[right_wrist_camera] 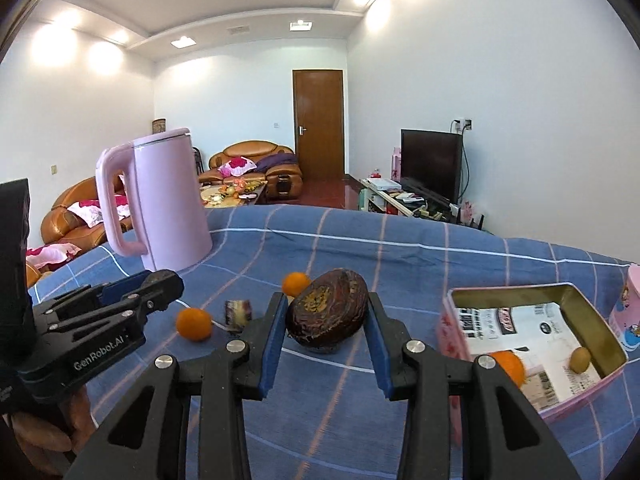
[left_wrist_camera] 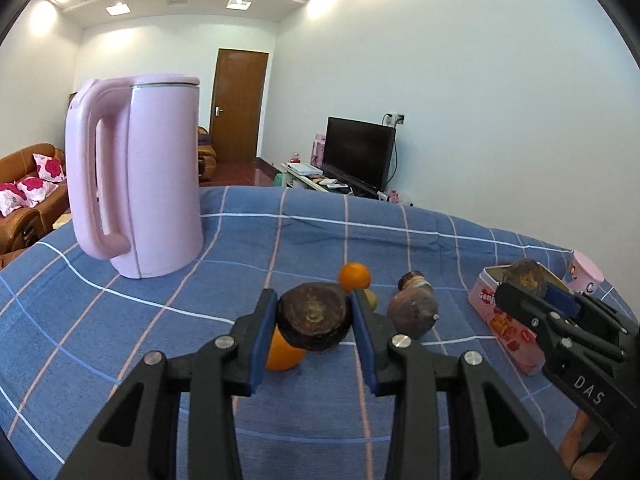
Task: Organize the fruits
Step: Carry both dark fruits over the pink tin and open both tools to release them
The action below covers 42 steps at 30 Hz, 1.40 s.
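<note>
Dark fruit (left_wrist_camera: 314, 317) clamped in left tool (left_wrist_camera: 314, 320) | second fruit (right_wrist_camera: 328, 312) clamped in right tool (right_wrist_camera: 327, 320)

Checked cloth tablecloth (right_wrist_camera: 400, 248); smooth matt plastic kettle (left_wrist_camera: 160, 176); glossy metal tin (right_wrist_camera: 592, 320); rough wrinkled fruit (right_wrist_camera: 328, 312).

A dark brown, wrinkled round fruit (left_wrist_camera: 314, 317) sits between the left fingers (left_wrist_camera: 262, 336), blossom end toward the camera; a second dark wrinkled fruit (right_wrist_camera: 329, 312) sits tilted between the right fingers (right_wrist_camera: 276, 340); an orange (left_wrist_camera: 282, 352) lies on the cloth just below the left-held fruit; a smaller orange (left_wrist_camera: 354, 276) lies beyond the fingertips; the open pink tin (right_wrist_camera: 592, 308), right of the right fingers, holds an orange (right_wrist_camera: 510, 366) and a small yellowish fruit (right_wrist_camera: 580, 359).
</note>
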{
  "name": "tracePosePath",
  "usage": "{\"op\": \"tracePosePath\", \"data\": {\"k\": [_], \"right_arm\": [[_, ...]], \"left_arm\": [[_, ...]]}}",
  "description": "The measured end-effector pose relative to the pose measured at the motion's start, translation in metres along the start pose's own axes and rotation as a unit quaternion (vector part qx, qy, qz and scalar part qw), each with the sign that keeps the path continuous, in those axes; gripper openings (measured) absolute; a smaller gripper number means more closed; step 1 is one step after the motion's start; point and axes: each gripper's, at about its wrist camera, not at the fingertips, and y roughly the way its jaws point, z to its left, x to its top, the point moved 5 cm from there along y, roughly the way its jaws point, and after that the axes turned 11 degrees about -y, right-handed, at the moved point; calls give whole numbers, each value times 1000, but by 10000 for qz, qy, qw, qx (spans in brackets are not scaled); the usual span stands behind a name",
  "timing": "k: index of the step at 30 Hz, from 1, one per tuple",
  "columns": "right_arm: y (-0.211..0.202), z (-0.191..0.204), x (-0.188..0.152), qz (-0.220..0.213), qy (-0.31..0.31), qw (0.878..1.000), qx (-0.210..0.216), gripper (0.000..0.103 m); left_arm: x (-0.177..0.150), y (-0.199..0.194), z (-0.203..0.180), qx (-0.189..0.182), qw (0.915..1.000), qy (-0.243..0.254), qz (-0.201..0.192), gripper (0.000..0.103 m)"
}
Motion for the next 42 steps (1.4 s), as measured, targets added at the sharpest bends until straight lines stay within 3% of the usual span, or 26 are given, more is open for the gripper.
{"op": "tracePosePath", "data": {"k": [11,28,42], "right_arm": [[1,-49,-18,262,-8,9986,-451,41],[-8,-130,-40,443,65,9933,-1063,41],[-3,-198,-62,889,240,9836,-1551,41]], "left_arm": [[-12,13,-34,-10,9998,-99,184,39],[-36,33,-153,-746,9959,216,471,39],[-52,56,-229,-1006,9912,490,702,39]]}}
